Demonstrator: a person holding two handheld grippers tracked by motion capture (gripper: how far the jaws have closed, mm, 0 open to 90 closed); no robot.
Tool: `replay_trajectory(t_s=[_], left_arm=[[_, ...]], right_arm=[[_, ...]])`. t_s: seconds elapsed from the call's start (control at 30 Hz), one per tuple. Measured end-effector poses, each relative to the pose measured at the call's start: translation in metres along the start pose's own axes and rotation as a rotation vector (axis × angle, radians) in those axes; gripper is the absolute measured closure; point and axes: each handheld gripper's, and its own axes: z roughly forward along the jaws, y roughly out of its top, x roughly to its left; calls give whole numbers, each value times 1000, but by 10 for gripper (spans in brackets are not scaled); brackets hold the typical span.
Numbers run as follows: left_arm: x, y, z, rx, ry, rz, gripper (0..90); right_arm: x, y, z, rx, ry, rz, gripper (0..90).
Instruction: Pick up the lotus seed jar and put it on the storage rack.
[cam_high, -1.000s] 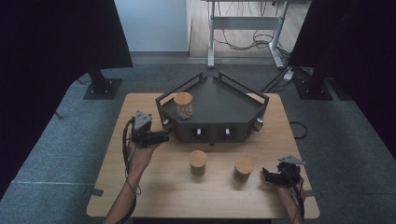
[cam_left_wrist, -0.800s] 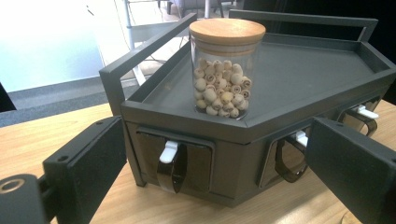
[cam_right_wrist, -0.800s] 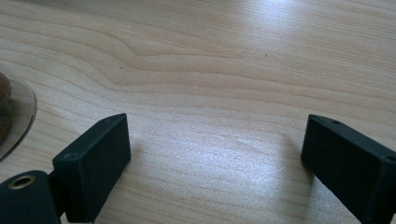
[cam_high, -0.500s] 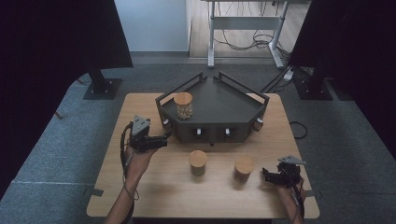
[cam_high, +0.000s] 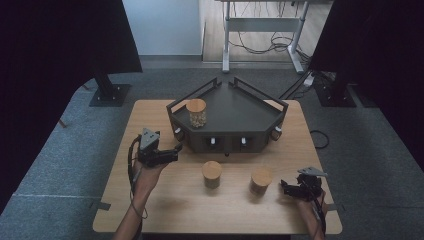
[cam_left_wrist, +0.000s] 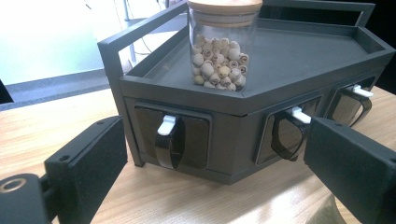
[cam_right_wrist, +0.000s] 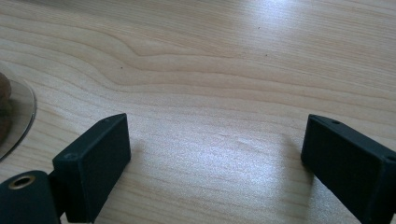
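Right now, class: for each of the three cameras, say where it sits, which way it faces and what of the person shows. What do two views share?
High view: above the person's side, looking forward and down on the table; both forearms, left gripper, right gripper.
Left gripper view: on that gripper, facing the black tray stand and its jar; open jaws.
Right gripper view: low over the tabletop; open jaws.
Shared: stand and jar, high and left gripper views.
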Motion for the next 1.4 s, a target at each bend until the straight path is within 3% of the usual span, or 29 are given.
replay_trajectory(t_s=[1.4], left_arm=[[0, -28, -17, 1, -6, -31, 61]], right_arm=[[0, 0, 0, 0, 0, 0, 76]])
